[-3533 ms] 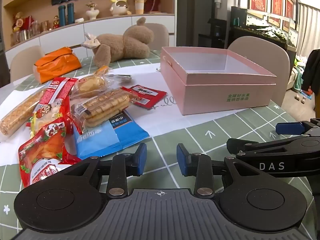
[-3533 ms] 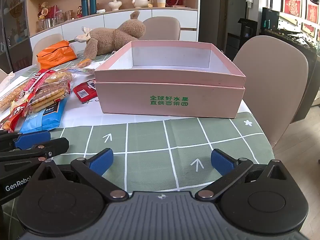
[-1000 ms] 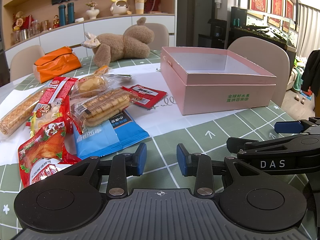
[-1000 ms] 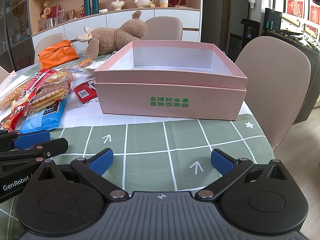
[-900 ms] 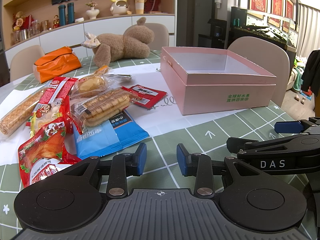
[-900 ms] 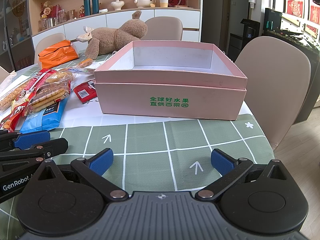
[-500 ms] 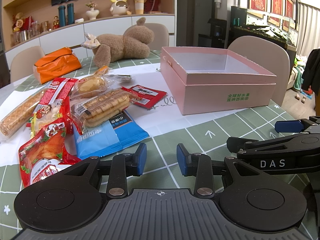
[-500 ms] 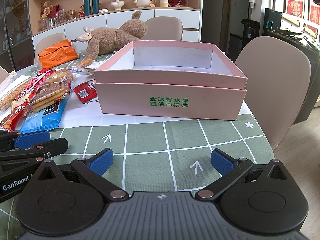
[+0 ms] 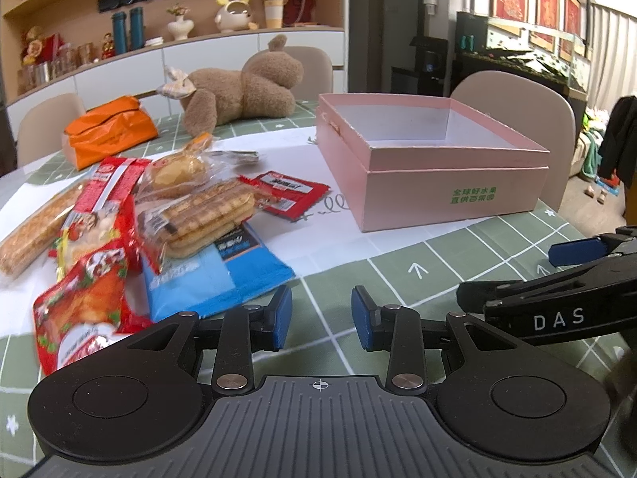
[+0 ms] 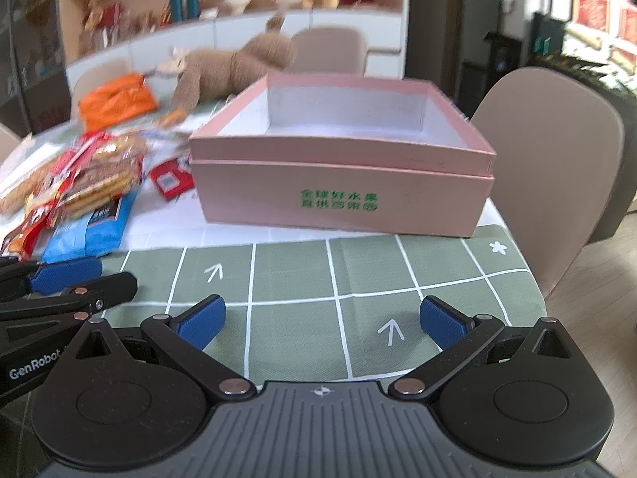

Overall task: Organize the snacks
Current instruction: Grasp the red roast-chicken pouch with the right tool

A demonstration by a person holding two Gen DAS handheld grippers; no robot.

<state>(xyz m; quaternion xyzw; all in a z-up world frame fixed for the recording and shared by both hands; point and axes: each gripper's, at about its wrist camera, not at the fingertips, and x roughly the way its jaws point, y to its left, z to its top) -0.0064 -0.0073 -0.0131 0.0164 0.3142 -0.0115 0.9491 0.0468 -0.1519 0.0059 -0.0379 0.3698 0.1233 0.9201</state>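
A green checked cloth covers the table (image 9: 458, 255), with shelves and pale chairs behind. The left gripper (image 9: 320, 318) hovers low over the cloth, its jaws a narrow gap apart and opening, nothing between them. At its 3 o'clock the right gripper (image 9: 573, 251) shows side-on, cut off by the frame edge. In its own view the right gripper (image 10: 322, 318) stands wide apart and bare.

At 11 o'clock from the left gripper lies a blue packet (image 9: 215, 271), partly buried under a clear pack of biscuits (image 9: 199, 215). Red snack bags (image 9: 87, 279) lie at 10 o'clock, the nearest one clipped by the gripper body. A small red sachet (image 9: 286, 193) lies alone at 12 o'clock. The open pink box (image 9: 438, 195) sits at 1 o'clock, its floor only half visible behind the front wall; it looks empty. Farther back are a plush toy (image 9: 239, 91) and an orange bag (image 9: 111, 131). The right wrist view is blurred, so the labels there are unreadable.
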